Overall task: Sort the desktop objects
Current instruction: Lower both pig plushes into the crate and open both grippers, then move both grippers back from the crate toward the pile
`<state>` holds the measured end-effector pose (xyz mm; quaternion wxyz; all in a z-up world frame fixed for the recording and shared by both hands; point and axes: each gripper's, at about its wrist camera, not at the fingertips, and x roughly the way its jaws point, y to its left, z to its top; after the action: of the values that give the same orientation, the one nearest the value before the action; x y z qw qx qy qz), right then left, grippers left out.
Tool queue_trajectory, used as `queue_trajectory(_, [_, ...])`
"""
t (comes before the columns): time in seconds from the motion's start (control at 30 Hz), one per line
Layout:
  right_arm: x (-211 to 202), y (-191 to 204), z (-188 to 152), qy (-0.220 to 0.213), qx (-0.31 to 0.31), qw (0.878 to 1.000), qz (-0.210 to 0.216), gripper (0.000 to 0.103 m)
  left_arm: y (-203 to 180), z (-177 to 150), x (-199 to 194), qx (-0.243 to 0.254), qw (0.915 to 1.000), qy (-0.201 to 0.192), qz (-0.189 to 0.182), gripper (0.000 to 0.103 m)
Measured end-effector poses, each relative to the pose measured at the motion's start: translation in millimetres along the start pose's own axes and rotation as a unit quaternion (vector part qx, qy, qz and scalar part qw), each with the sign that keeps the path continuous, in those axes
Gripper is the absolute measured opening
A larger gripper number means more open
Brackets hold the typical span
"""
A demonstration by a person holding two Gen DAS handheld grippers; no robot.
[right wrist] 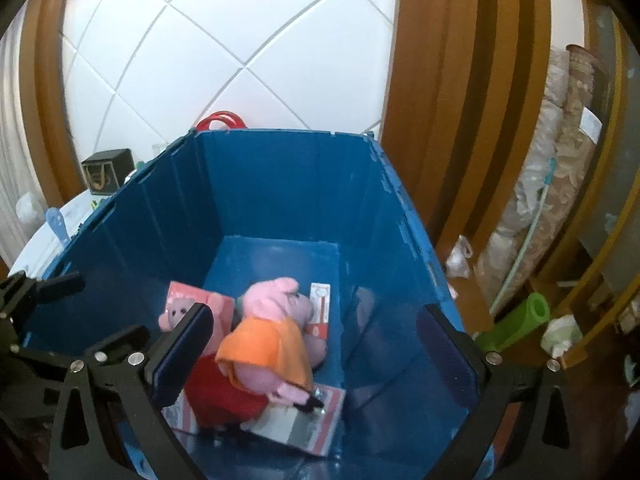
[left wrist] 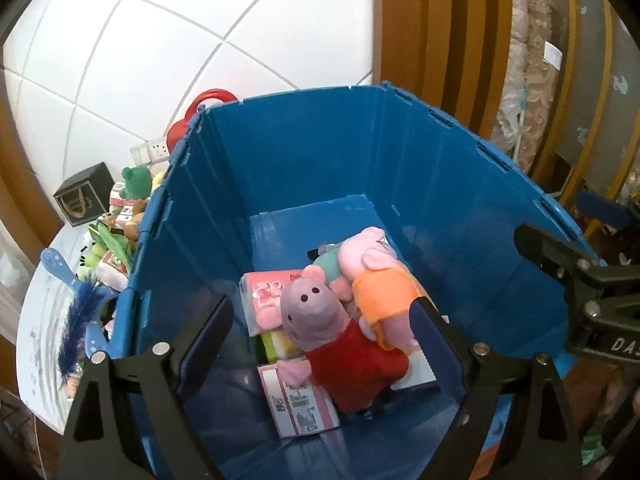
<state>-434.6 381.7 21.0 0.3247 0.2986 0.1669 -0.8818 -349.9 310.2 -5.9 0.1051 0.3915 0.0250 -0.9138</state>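
Observation:
A deep blue plastic bin [left wrist: 304, 152] [right wrist: 280, 184] holds two pig plush toys on its floor. One wears a red dress [left wrist: 344, 364] [right wrist: 216, 392], the other an orange dress [left wrist: 384, 292] [right wrist: 264, 344]. They lie on pink tissue packs [left wrist: 264, 296] and flat boxes [left wrist: 300, 404] [right wrist: 304, 424]. My left gripper [left wrist: 320, 344] is open and empty above the bin, over the toys. My right gripper [right wrist: 316, 348] is open and empty above the bin too. The right gripper shows at the right edge of the left wrist view [left wrist: 568, 276].
Left of the bin, a white table [left wrist: 36, 340] carries a green frog plush [left wrist: 136, 180], a black box [left wrist: 86, 198] [right wrist: 106, 176], a blue feather toy [left wrist: 78, 316], packets and a red handle [left wrist: 212, 98]. Wooden panels and wrapped bundles [right wrist: 552, 184] stand at right.

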Motion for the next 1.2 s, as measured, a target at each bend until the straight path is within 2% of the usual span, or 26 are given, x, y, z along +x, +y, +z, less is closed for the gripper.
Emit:
queue_trajectory(0.23, [-13,-1,-26,0.004,-0.005,1.000,-0.015,0.103,1,-17,-26,0.006,0.9998,-0.019,0.002,0.090])
queue_trajectory(0.43, [-25,-6,-37,-0.008,0.000,1.000,-0.019,0.103,8,-32,-55,0.003,0.9988,-0.047,0.008,0.090])
queue_trajectory(0.63, [-45,17,-41,-0.036,-0.010,0.999,-0.008,0.103,26,-47,-89,-0.003,0.9954,-0.091,0.031,0.090])
queue_trajectory(0.9, [-68,74,-42,-0.057,-0.027,0.998,0.002,0.103,79,-69,-128,-0.020,0.9895,-0.134,0.050,0.093])
queue_trajectory(0.97, [-76,94,-41,-0.065,-0.033,0.997,0.002,0.103,94,-76,-137,-0.022,0.9876,-0.145,0.055,0.098])
queue_trajectory(1.2, [-101,188,-40,-0.097,-0.045,0.994,0.004,0.103,179,-117,-168,-0.038,0.9840,-0.161,0.066,0.098])
